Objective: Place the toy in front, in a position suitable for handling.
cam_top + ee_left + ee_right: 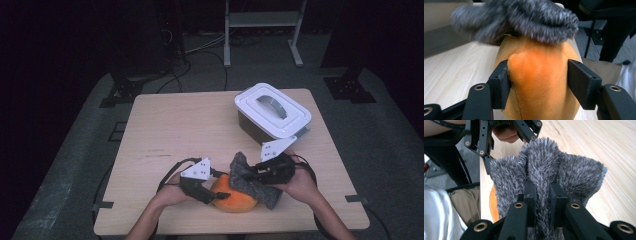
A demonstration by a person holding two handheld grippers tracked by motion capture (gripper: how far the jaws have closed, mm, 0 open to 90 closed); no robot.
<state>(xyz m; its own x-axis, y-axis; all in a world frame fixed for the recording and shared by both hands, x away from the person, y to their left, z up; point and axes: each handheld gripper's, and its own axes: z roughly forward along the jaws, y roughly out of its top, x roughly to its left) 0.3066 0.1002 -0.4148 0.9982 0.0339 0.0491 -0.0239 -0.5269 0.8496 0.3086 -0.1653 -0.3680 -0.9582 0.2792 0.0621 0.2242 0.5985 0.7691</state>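
An orange plush cushion (235, 201) lies near the table's front edge, with a grey furry cloth (251, 181) draped over its right side. My left gripper (219, 192) comes at the cushion from the left. In the left gripper view, my left gripper (538, 76) has both pads squeezing a bulge of the orange plush (536, 100), and the grey fur (524, 20) hangs over it behind. My right gripper (248, 175) is shut on a fold of the grey cloth (549, 165). In the right gripper view, my right gripper (541, 192) has the fur pinched between its narrow jaws.
A white lidded box (272, 112) with a grey handle stands at the back right of the wooden table (190, 125). Bare tabletop stretches left and behind the grippers. A white metal stand (262, 30) and cables sit on the floor beyond.
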